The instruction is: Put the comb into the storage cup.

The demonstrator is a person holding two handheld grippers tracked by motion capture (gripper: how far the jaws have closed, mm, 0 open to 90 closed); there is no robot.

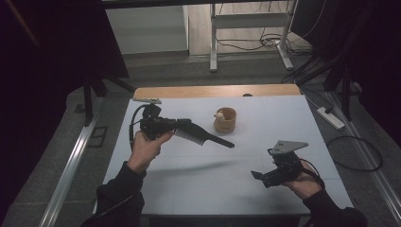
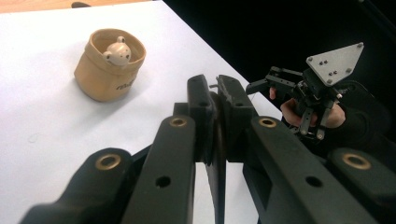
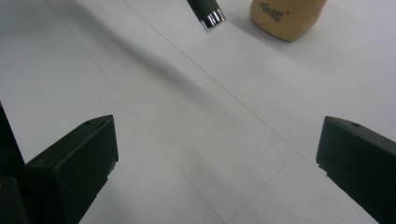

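Left gripper [image 2: 212, 112]: clamped on black plastic comb [image 1: 201, 135]. Right gripper [image 3: 217, 154]: wide, empty. Next, I judge: carry comb toward tan fabric pouch [image 1: 225, 119].

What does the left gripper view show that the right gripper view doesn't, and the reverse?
Left gripper view: a bear sitting in the pouch, the left tongs shut on the comb, and the right tongs farther off. Right gripper view: the right tongs' jaws wide open over the table, and the comb's silver-capped tip. Shared: pouch, comb, table.
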